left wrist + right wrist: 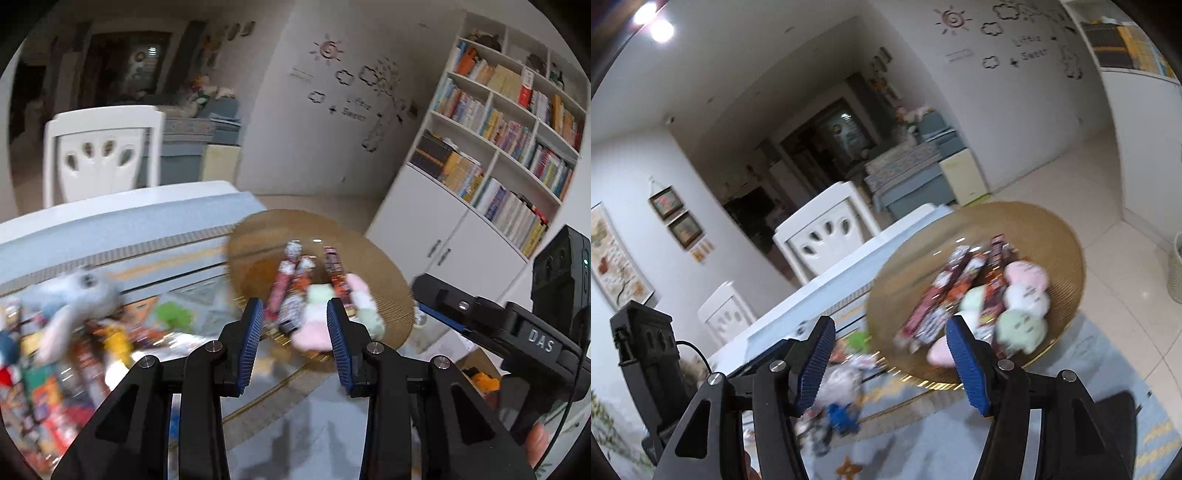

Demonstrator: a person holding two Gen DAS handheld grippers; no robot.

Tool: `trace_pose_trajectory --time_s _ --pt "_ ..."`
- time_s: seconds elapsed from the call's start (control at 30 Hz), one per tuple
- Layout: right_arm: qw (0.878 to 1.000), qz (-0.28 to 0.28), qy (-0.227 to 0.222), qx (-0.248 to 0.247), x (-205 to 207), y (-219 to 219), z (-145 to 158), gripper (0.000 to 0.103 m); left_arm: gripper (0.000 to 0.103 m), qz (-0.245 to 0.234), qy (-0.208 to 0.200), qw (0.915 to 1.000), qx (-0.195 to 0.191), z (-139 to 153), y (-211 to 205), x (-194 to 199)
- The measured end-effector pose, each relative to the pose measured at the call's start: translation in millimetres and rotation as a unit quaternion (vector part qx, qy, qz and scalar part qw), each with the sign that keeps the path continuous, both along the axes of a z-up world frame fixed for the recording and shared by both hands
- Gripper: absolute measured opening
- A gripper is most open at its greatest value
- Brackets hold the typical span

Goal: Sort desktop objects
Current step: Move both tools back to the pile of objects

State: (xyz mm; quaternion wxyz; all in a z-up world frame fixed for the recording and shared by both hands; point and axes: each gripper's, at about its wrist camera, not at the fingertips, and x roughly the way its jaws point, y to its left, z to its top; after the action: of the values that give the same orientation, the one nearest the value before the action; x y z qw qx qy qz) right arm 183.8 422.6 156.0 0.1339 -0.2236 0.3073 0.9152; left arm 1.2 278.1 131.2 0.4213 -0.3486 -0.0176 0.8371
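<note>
A round woven basket [373, 258] sits at the table's far end and holds long snack packets [290, 280] and pastel plush toys [321, 299] in pink, green and white. My left gripper [294, 312] hovers just short of it, open, with nothing between its blue pads. In the right wrist view the same basket [1056, 240] shows the packets [942, 291] and plush toys [1027, 295]. My right gripper [889, 328] stands wide open and empty in front of its near rim. Both views are blurred.
Left of the basket lie a grey plush animal [81, 291] and a heap of colourful snack packets [55, 369] on the patterned tablecloth [325, 424]. A small blue toy [842, 413] lies near my right gripper. White chairs [103, 147] stand behind the table, a bookshelf [498, 147] to the right.
</note>
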Motion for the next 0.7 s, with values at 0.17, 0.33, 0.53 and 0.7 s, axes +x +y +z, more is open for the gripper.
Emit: trace_pose_trajectory --time_s 0.17,0.33,0.53,0.7 --pt "0.999 0.034 0.000 0.004 -7.2 -40.7 0.7 0.066 0.033 0.057 0.004 0.9984 -0.004 6.0 -64.6 7.3" --pt "0.997 0.071 -0.016 -0.002 -24.4 -77.1 -18.3 0.066 0.033 0.120 -0.001 0.9928 -0.001 -0.4 -146.3 15.0" --pt "0.994 0.096 -0.043 -0.010 -57.4 -102.0 -71.1 0.066 0.033 0.206 -0.022 0.9779 -0.024 -33.6 -234.4 13.3" --pt "0.990 0.116 -0.077 0.003 -72.3 -112.7 -99.9 0.066 0.033 0.246 -0.071 0.9663 -0.028 -73.9 -267.5 -0.3"
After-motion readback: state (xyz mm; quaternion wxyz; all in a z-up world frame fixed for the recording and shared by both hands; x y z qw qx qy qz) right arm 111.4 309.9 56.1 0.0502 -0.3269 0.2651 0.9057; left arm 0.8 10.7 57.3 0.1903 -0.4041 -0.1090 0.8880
